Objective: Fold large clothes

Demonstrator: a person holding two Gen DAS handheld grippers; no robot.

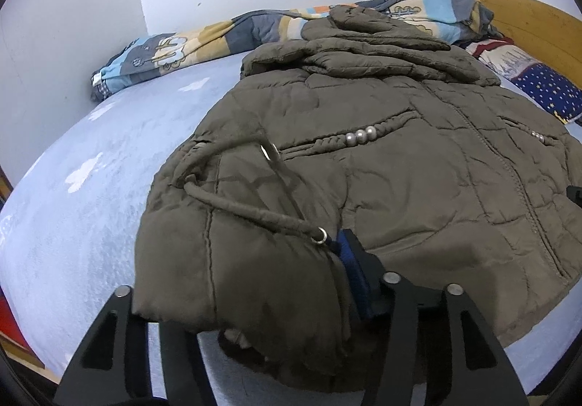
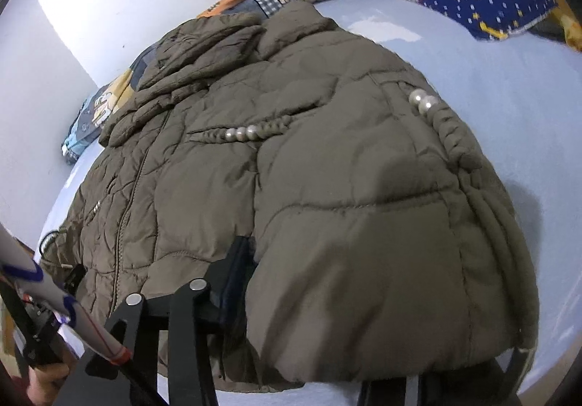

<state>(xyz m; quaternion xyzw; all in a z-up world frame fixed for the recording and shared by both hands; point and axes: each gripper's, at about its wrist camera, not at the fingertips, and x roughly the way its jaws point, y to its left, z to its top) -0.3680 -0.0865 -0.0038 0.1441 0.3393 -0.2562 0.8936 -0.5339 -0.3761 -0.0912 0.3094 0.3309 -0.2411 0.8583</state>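
Jacket on the bed: sides folded in, hem gripped at both near corners

Jacket point(image 1: 382, 166) is laid front-up across the bed point(image 1: 91, 195), with its hem at the near edge of the mattress and its hood bunched toward the far edge, close to the wall. Both sides appear to have been turned in already, so the body is seen as a narrower block; the hood and collar are heaped loosely at the top. Judged from this, the widthwise fold is done and the lengthwise fold, hem toward hood, is left.

The near left hem corner is seen draped over and between the fingers of the left tongs point(image 1: 236, 311), which are set at a middling width with padded cloth filling the gap. The right tongs point(image 2: 371, 329) are likewise half-wide, with the near right hem corner bulging between them. Whether the pads press firmly cannot be told for either pair; only one finger of each is clearly shown beside the cloth.

A drawstring point(image 1: 247, 209) lies loose across the left panel and could be caught in the fold.

No containers are seen. A patterned blanket point(image 1: 171, 49) is rolled along the far edge, and a starred pillow point(image 1: 545, 86) rests at the far right corner, by the wooden headboard point(image 1: 527, 20).
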